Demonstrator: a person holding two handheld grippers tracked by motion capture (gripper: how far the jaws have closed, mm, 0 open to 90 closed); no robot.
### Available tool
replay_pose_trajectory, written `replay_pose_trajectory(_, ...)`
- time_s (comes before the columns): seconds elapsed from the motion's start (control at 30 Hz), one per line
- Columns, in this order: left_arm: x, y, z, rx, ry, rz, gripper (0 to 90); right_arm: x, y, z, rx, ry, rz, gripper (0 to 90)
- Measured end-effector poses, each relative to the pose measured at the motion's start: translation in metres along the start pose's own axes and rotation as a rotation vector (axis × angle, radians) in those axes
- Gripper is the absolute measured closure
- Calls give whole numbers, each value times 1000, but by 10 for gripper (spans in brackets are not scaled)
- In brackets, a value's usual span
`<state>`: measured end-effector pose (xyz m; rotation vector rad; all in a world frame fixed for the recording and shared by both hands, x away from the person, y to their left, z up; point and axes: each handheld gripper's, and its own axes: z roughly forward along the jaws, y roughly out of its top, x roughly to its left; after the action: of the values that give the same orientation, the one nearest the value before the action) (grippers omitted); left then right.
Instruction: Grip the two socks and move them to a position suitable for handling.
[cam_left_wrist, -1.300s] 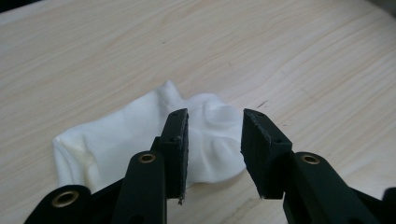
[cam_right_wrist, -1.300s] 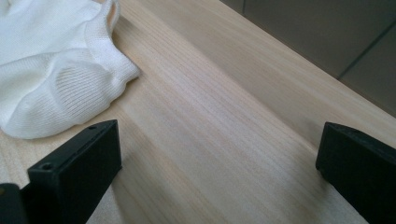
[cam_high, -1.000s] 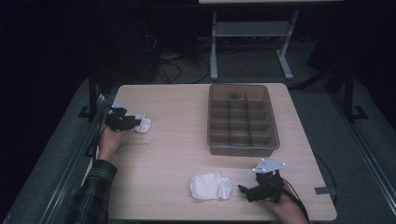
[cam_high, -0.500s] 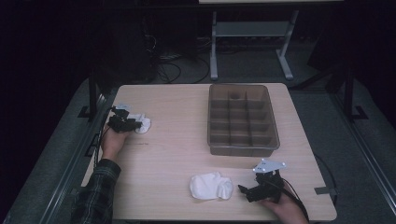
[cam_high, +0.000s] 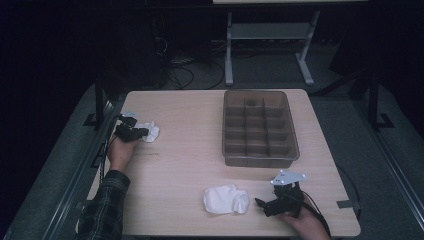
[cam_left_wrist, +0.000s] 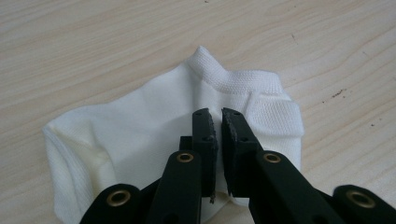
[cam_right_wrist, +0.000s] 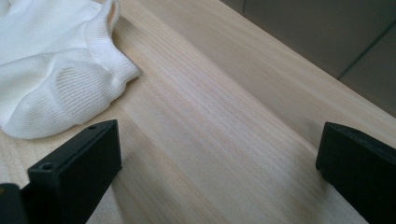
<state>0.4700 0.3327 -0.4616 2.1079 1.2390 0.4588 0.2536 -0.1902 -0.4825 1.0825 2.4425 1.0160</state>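
The left gripper (cam_high: 139, 132) has just been closing: a second ago its jaws stood partly apart over the small white sock (cam_high: 150, 131) at the far left of the table (cam_high: 190, 150), and now they stand almost together, with only a thin slit left between the pads. In the left gripper view the two black fingers (cam_left_wrist: 205, 133) come together on top of the sock (cam_left_wrist: 154, 135), over the middle of the fabric just below the ribbed cuff, and a fold of cloth seems to be pinched between them, though how much they have caught cannot be told. That reads as the grasp being made, so the sock looks ready to be lifted; whether the pinch will hold is a guess, since thin knit can slip out of a shallow bite. The sock lies flat on the wood, cuff pointing away from the hand, not yet raised. The right gripper (cam_high: 265, 204) rests at the near right with its jaws wide apart and nothing between them; its view shows bare table between the fingers (cam_right_wrist: 79, 163), and the second sock (cam_right_wrist: 56, 79), a bunched white heap (cam_high: 226, 200), lies just to the left of it, near but untouched. The brown divided tray (cam_high: 260, 152) sits at the far right, well apart from both socks, its compartments looking empty.
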Motion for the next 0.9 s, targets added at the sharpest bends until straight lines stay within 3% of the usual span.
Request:
replay_pose_trajectory(0.23, -1, 3, -8, -38, -25, -18, 852, 0, 0, 0, 0, 0, 0, 0)
replay_pose_trajectory(0.5, -3, 9, -33, -91, -51, -27, 853, 0, 0, 0, 0, 0, 0, 0)
replay_pose_trajectory(0.9, -23, 14, -63, -148, -93, 9, 853, 0, 0, 0, 0, 0, 0, 0)
